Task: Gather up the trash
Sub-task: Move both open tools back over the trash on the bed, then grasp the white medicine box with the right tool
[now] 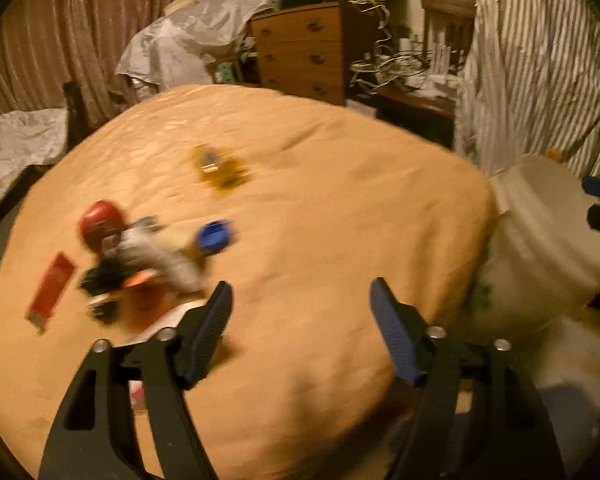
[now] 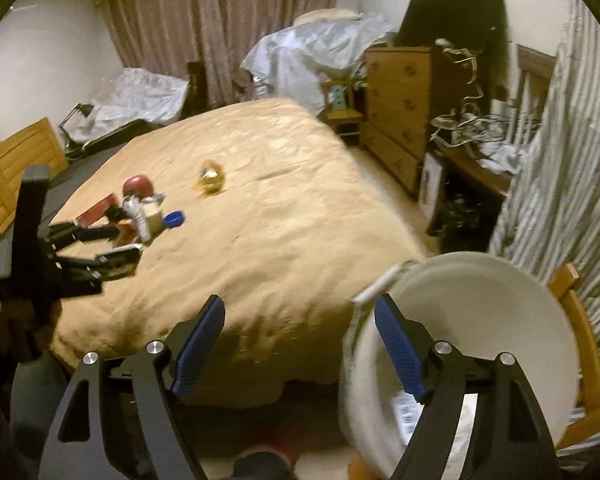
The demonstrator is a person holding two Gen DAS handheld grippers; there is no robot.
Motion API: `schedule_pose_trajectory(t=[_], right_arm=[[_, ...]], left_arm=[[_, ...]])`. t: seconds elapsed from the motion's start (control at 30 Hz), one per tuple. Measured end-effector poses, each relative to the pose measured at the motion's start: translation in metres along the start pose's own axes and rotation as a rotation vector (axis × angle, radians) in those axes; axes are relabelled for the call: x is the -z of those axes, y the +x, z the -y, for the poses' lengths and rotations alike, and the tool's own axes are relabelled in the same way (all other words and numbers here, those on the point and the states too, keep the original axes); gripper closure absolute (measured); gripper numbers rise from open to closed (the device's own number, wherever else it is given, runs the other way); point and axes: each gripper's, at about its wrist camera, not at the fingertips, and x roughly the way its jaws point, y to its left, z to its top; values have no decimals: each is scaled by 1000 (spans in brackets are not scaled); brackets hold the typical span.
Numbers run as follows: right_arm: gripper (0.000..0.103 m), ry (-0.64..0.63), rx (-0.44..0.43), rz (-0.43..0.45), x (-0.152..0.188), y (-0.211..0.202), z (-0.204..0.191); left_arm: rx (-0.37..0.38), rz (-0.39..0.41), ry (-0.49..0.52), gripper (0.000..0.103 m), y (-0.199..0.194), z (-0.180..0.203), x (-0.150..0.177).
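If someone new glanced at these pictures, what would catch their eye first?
Probably the litter pile on the near-left of the tan bed, with a gold wrapper lying apart beyond it. Next, the big white bin at the bed's right corner, under the open right gripper.

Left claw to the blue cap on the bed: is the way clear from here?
Probably yes. The left claw is open above the bed, and the blue cap lies just ahead-left with nothing on it; the trash pile only flanks it.
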Motion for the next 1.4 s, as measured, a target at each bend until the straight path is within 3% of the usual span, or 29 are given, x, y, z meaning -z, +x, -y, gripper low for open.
schedule_pose_trajectory(t=[0.13, 0.27, 0.37, 0.5, 0.63, 0.73, 0.8, 0.93, 1.03, 1.1, 1.2, 1.27, 1.4], right_arm=[[19, -15, -55, -25, 3, 19, -28], [18, -20, -97, -51, 10, 35, -45], [18, -16, -116, -75, 15, 47, -54], [18, -16, -130, -106, 19, 62, -64], [18, -23, -135, -135, 24, 74, -77], [18, -29, -140, -150, 26, 78, -81], [18, -38, -148, -158, 27, 82, -87], [18, -48, -159, -172, 25, 93, -92], [18, -55, -171, -183, 26, 101, -95], [18, -63, -178, -188, 26, 106, -99], [18, -77, -184, -193, 27, 109, -102], [18, -114, -211, -210, 25, 114, -108], [18, -329, -280, -238, 11, 131, -151]], left_arm=[[-12, -50, 24, 19, 1, -58, 22], [13, -108, 7, 18, 12, -109, 39], [97, -140, 23, 15, 24, -129, 49], [158, -187, 117, 15, 43, -121, 56], [165, -235, 156, 18, 62, -113, 57], [134, -259, 113, 37, 71, -115, 60], [134, -275, 41, 42, 65, -118, 61], [173, -311, -138, 43, 47, -122, 61], [223, -311, -128, 43, 34, -112, 63], [199, -302, -33, 43, 28, -103, 63], [72, -264, 140, 41, 26, -93, 59], [75, -279, 129, 41, 26, -100, 58], [92, -243, -12, 40, 19, -131, 62]])
